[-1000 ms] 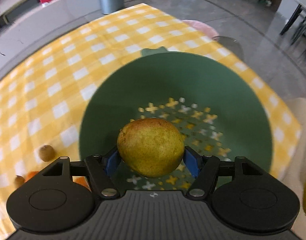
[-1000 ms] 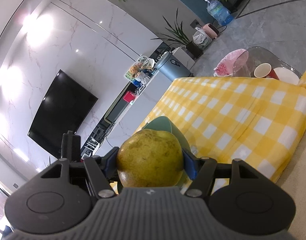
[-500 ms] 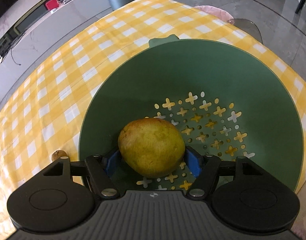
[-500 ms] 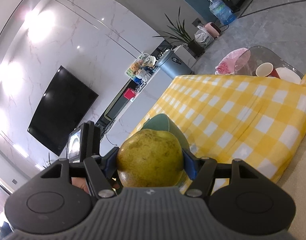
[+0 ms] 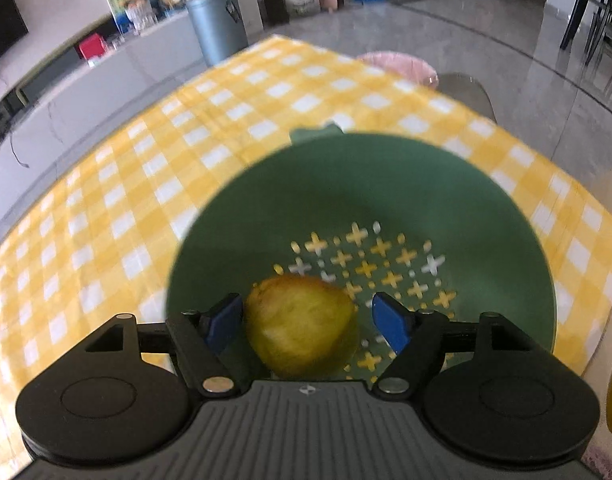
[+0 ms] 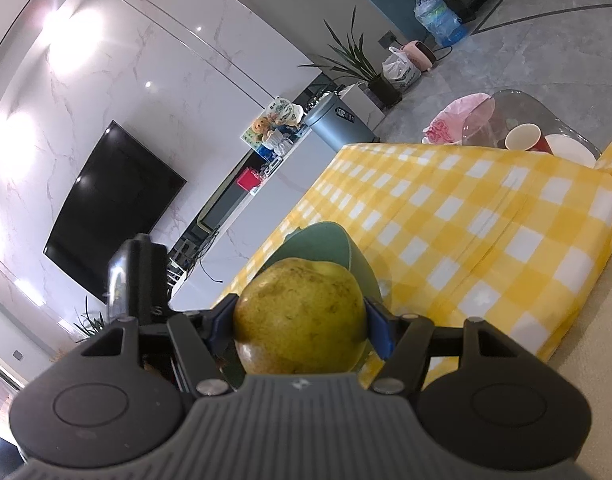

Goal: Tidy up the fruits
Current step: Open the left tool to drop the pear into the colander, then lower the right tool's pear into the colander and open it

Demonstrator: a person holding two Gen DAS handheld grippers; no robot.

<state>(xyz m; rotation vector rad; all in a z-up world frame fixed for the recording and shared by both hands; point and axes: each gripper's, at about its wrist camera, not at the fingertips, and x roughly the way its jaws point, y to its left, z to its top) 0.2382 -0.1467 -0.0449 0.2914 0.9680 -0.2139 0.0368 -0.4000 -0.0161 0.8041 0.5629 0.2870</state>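
In the left wrist view a green colander bowl (image 5: 385, 184) with cross-shaped holes sits on the yellow checked tablecloth (image 5: 146, 168). A yellow-green pear (image 5: 300, 326) lies blurred in the bowl between the blue pads of my left gripper (image 5: 306, 320). Its jaws are opening, and a clear gap shows between the right pad and the pear. In the right wrist view my right gripper (image 6: 300, 322) is shut on a second yellow-green pear (image 6: 300, 320), held above the table's near edge. The green bowl (image 6: 325, 240) peeks out behind that pear.
A red cup (image 6: 523, 138) and a white dish (image 6: 569, 150) stand on a glass table beyond the cloth's far end. A grey bin (image 5: 216, 28) stands past the table. The other gripper's black body (image 6: 138, 276) shows at the left of the right wrist view.
My left gripper's pads have spread apart and come off the pear, which now sits lower in the bowl. The left view tilted up slightly. The right gripper with its pear has stayed put.
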